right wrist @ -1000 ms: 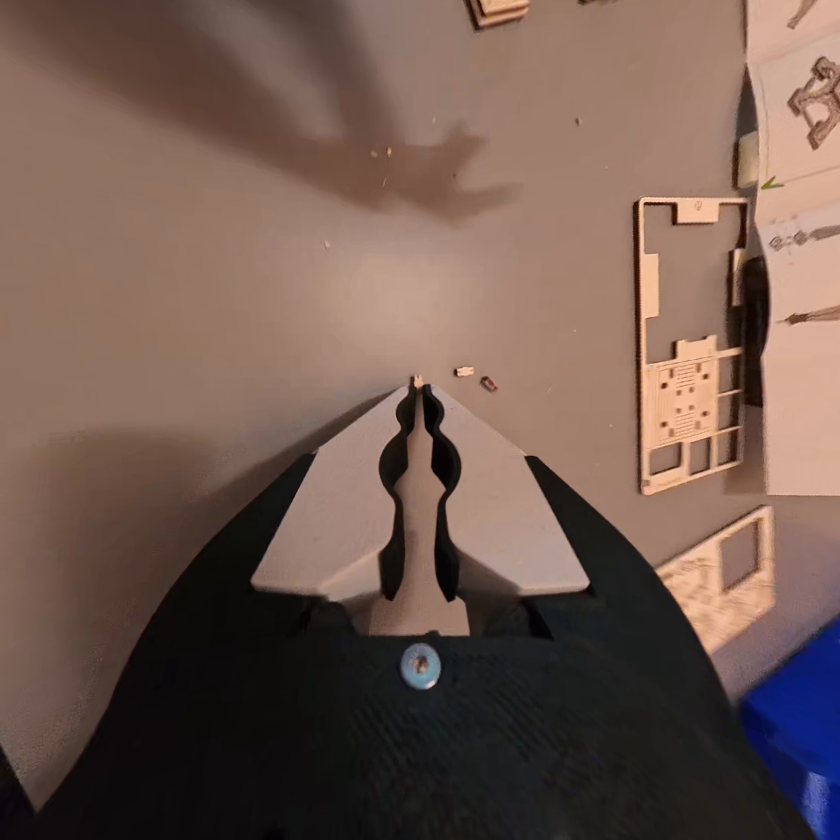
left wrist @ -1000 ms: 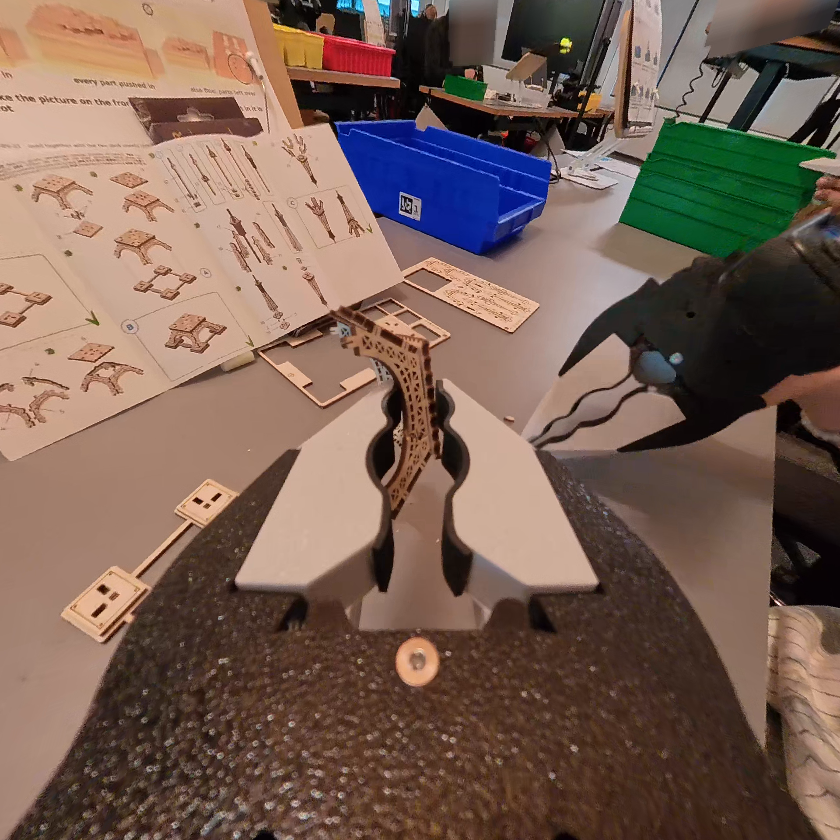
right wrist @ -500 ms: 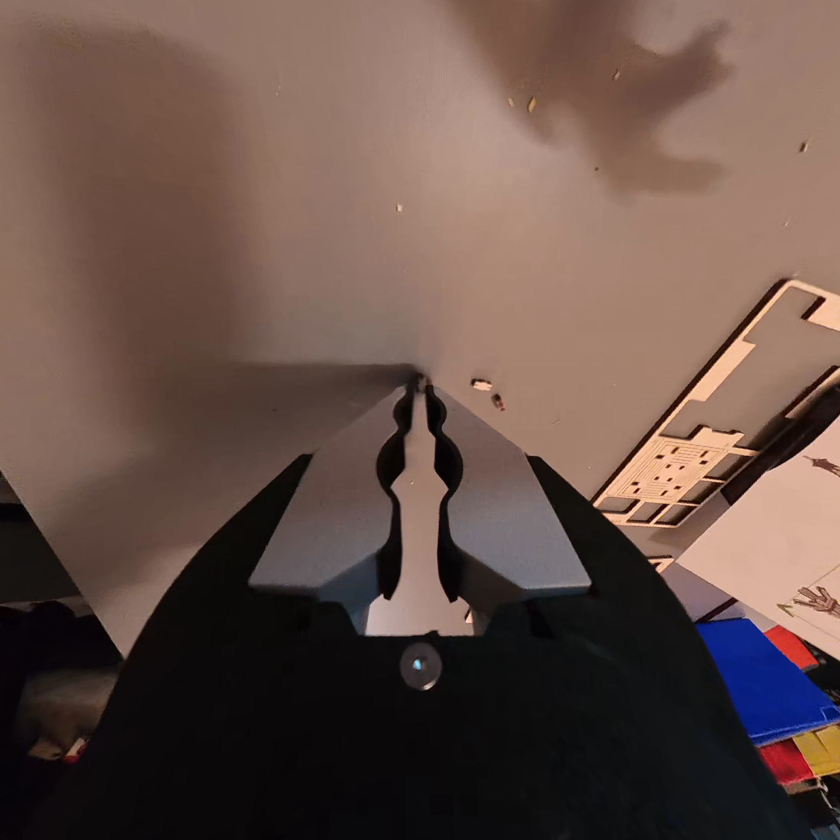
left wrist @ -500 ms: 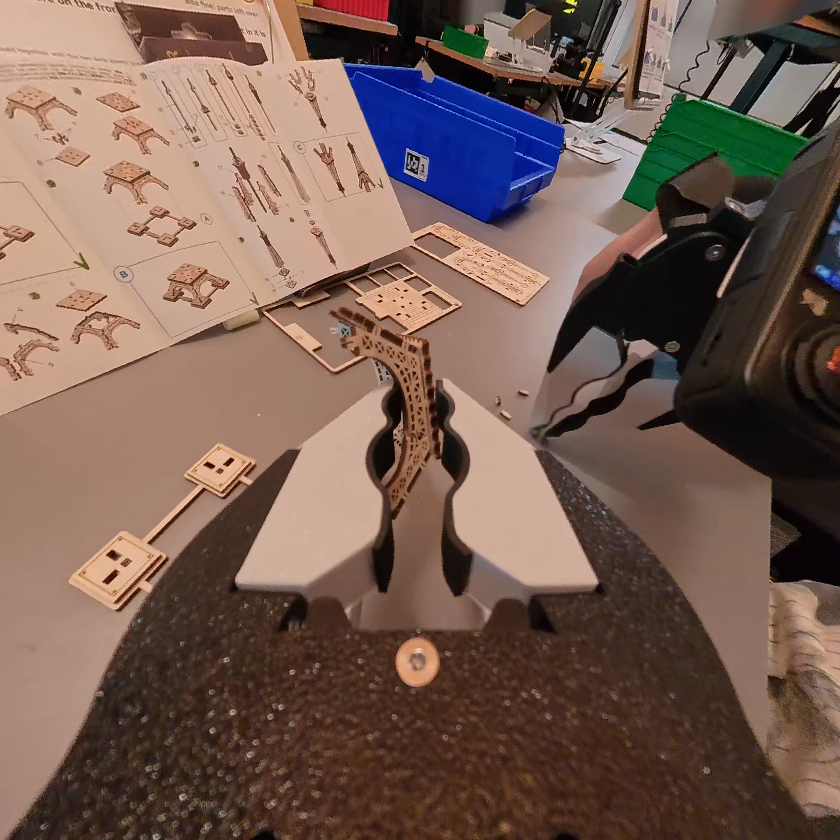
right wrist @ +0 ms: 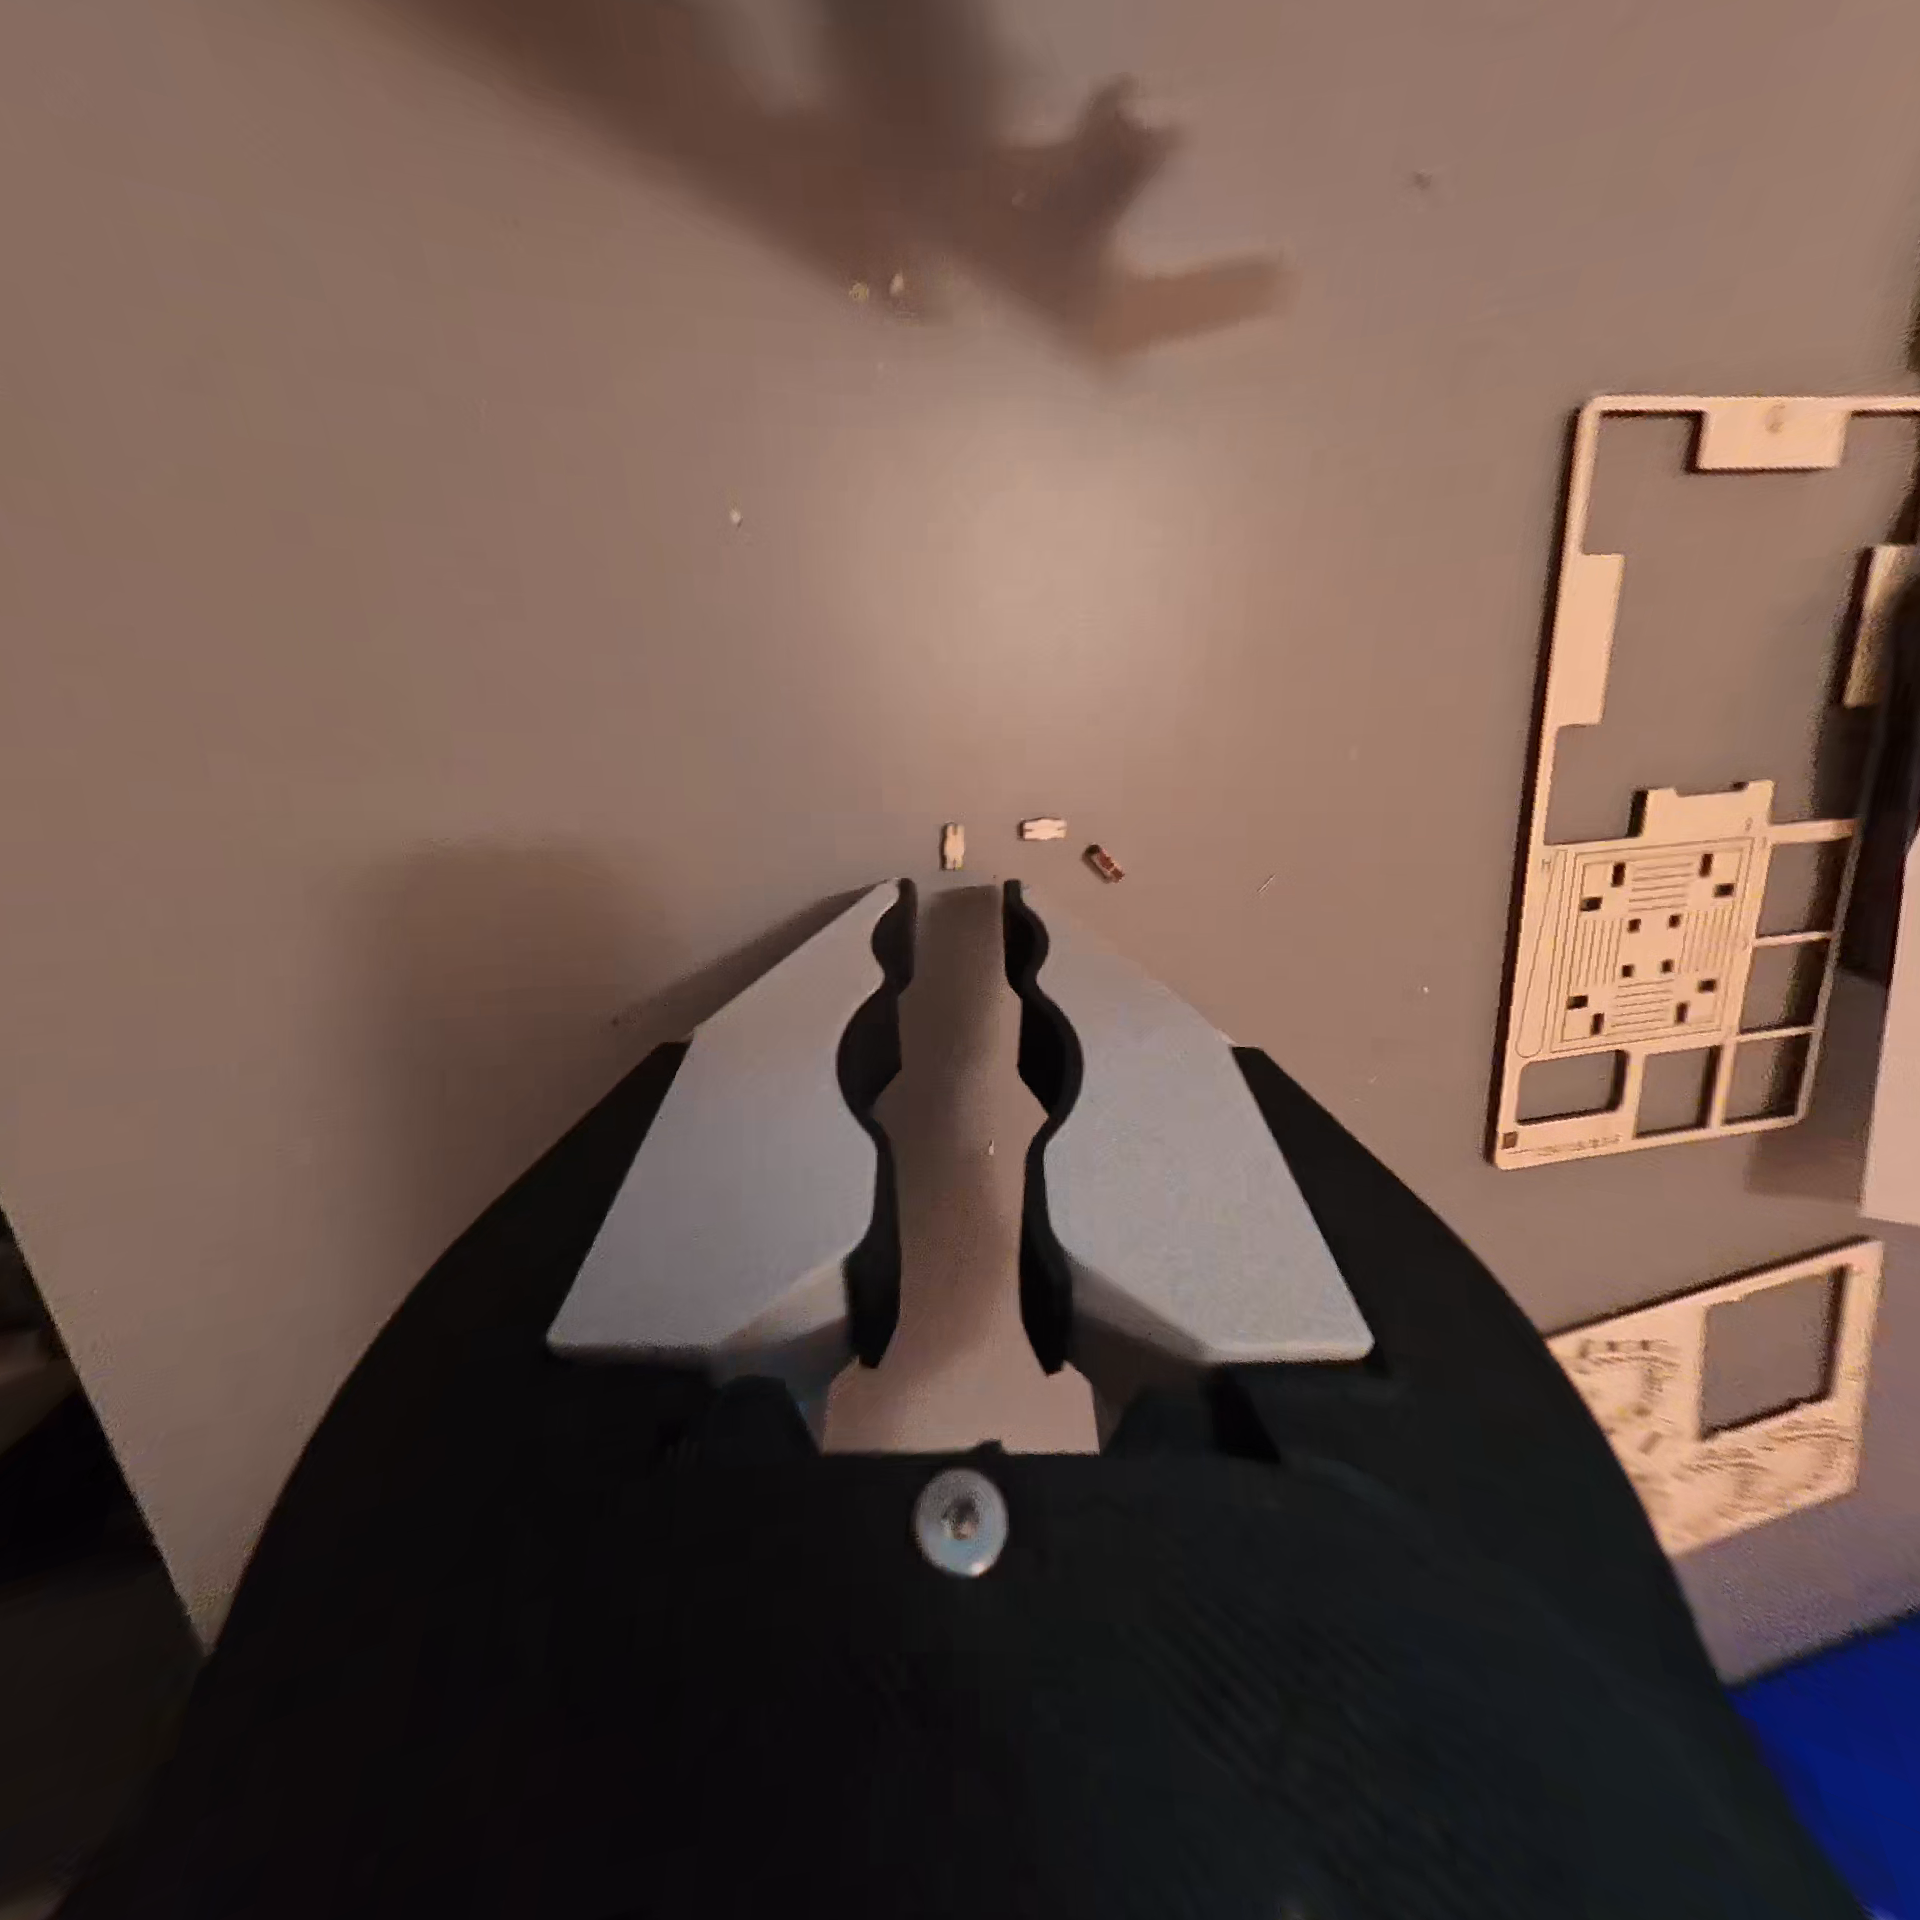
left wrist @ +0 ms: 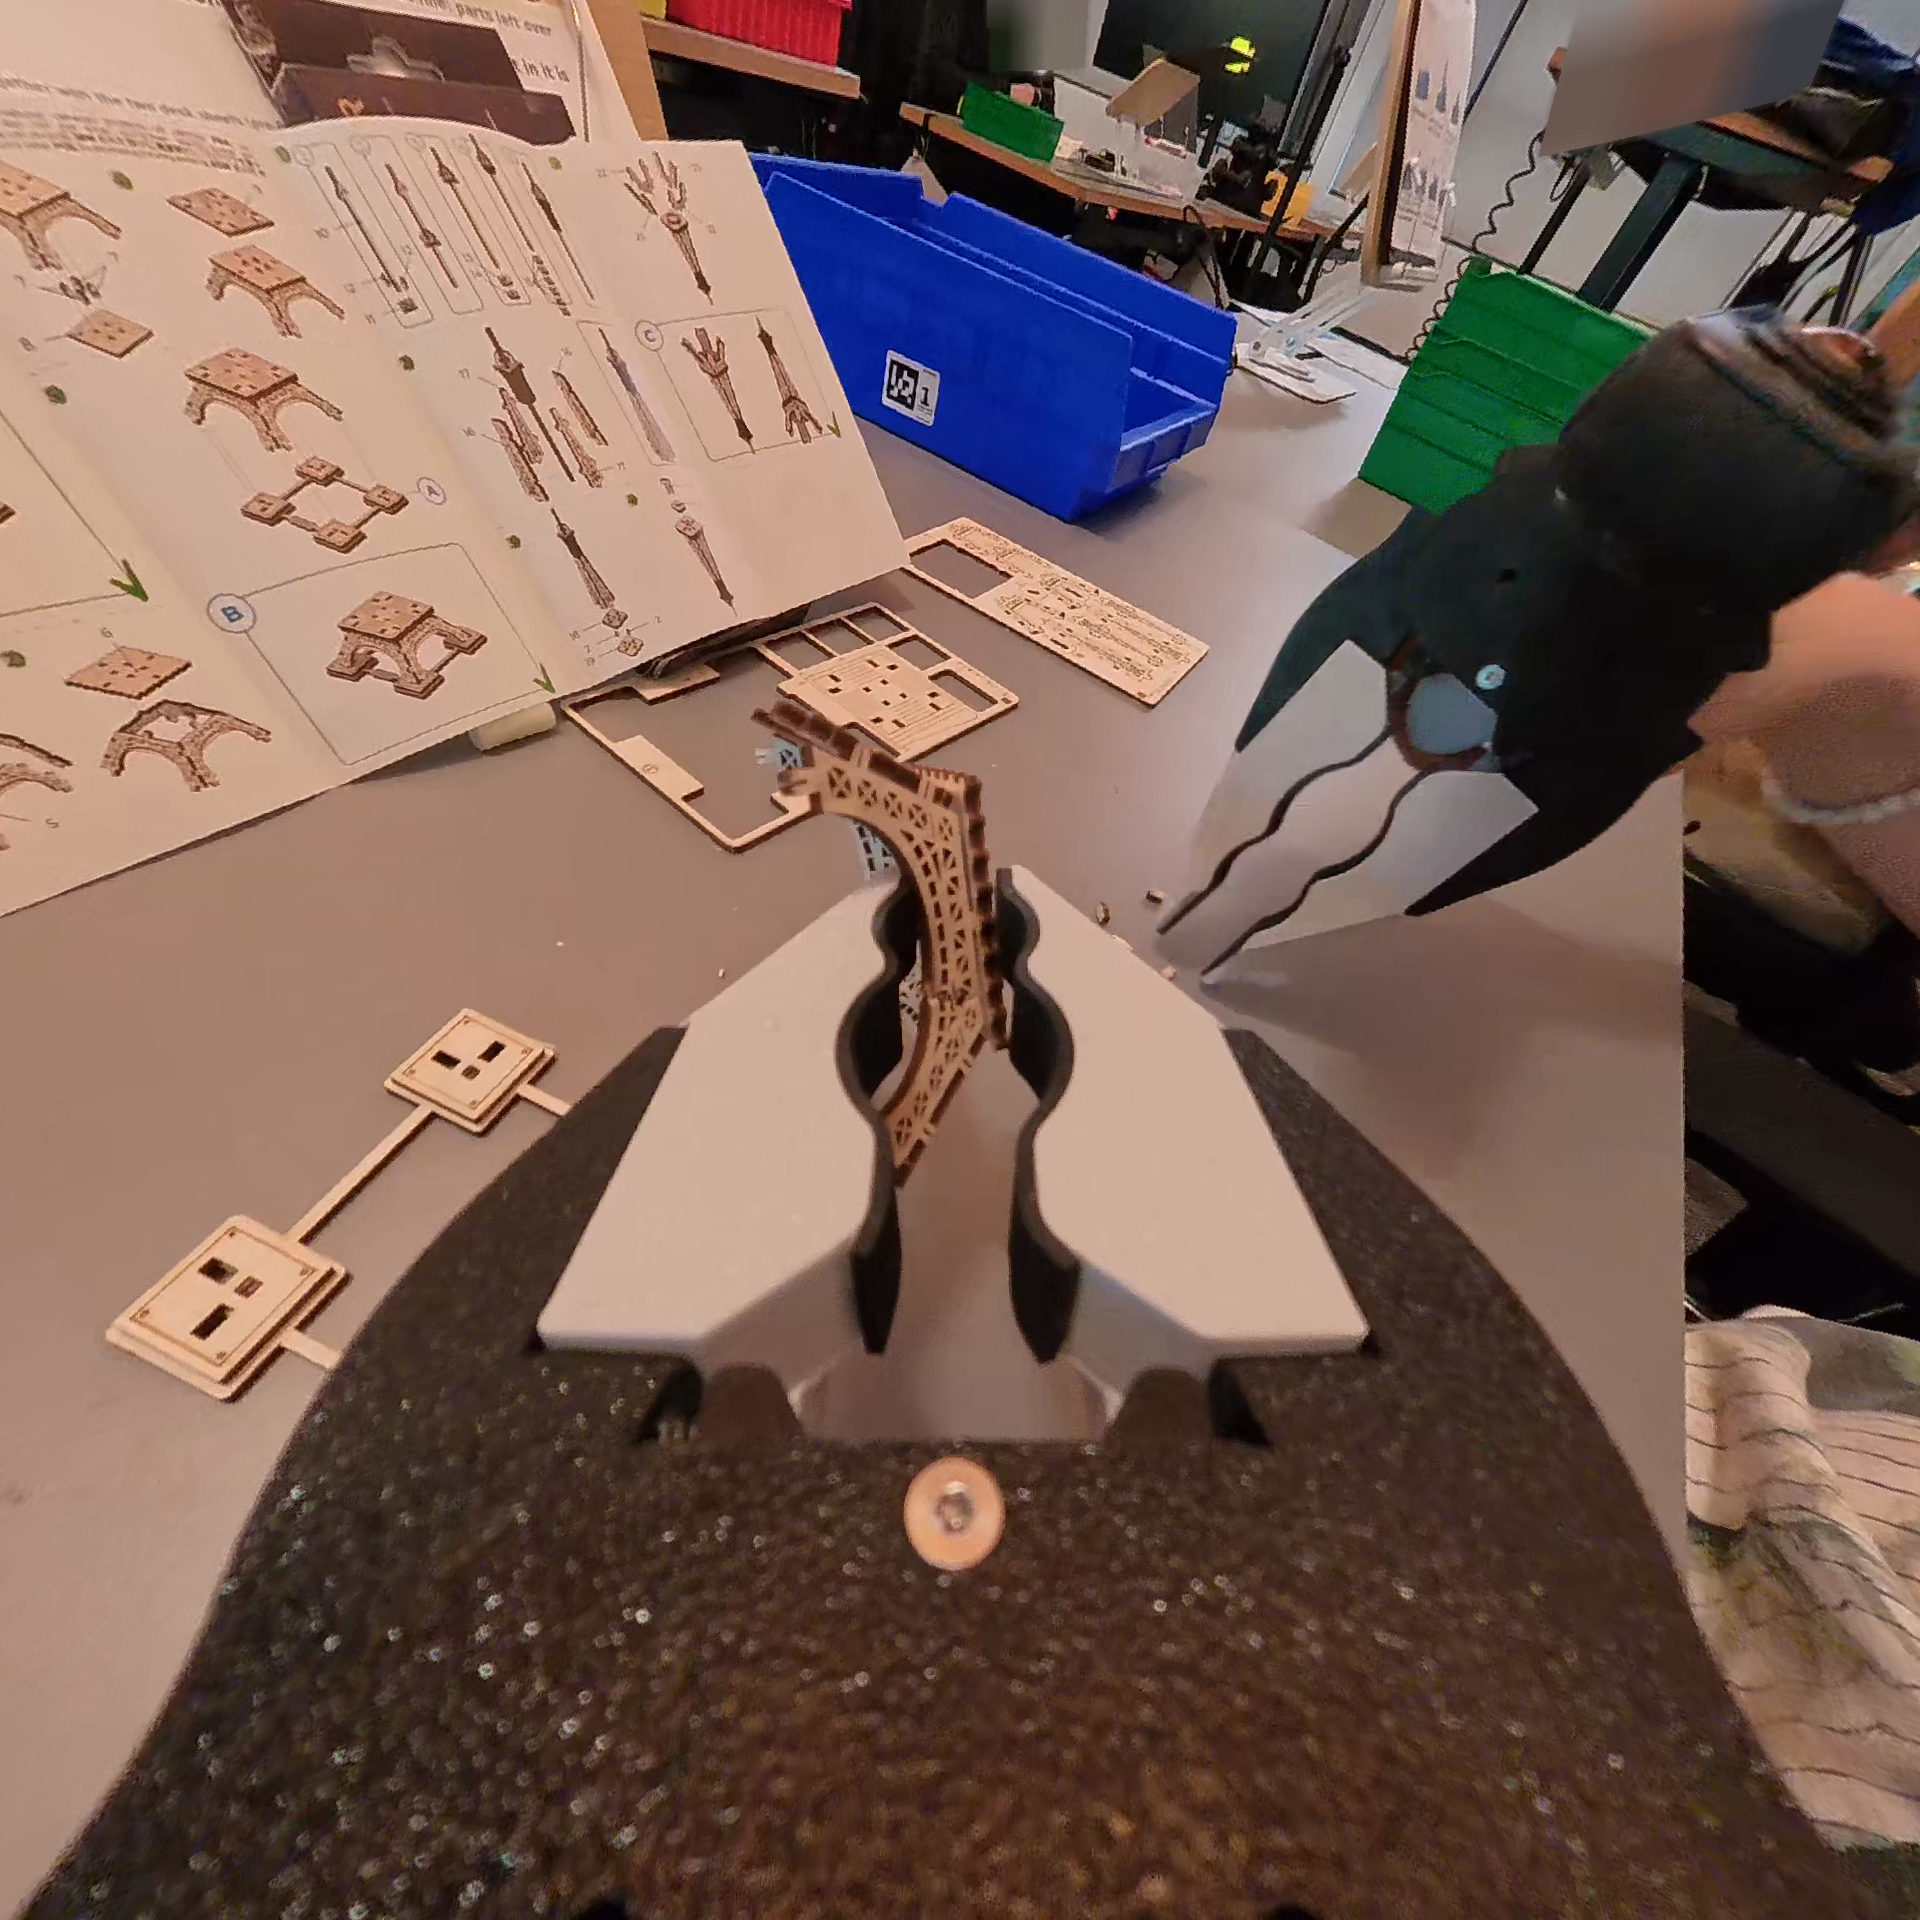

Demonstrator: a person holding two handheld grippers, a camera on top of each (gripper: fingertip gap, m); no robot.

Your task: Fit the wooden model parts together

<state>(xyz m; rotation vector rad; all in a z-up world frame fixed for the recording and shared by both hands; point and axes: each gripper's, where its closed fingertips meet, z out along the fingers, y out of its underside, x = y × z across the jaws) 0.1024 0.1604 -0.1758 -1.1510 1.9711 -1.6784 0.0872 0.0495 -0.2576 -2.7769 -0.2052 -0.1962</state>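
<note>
Left gripper (left wrist: 951, 935): clenched on a curved, lattice-cut pale wooden leg piece (left wrist: 940, 914), held upright above the grey tabletop (left wrist: 312, 935); its notched top edge points toward the instruction sheet.

Right gripper (right wrist: 956, 883): jaws parted, nothing between them, tips low over the table. Just beyond the tips lie 3 tiny loose bits: a small pale wooden connector (right wrist: 952, 844) nearest, a second pale connector (right wrist: 1042, 829) beside it, and a dark brown sliver (right wrist: 1103, 862) further right.

Left of the left gripper: 2 flat square wooden foot plates joined by a thin strip (left wrist: 332, 1195), lying flat, apparently already layered.

Further out: a mostly emptied rectangular wooden parts frame with 1 square slotted plate still attached (right wrist: 1652, 966), then a second, finely engraved wooden sheet (left wrist: 1060, 608), the large white folded instruction sheet (left wrist: 364, 416), and a blue plastic bin (left wrist: 987, 343).

Judgement: early stage. No assembled tower section is visible; the leg is unjoined. Remaining: pick up a connector, mate it to the leg, then build the base.
</note>
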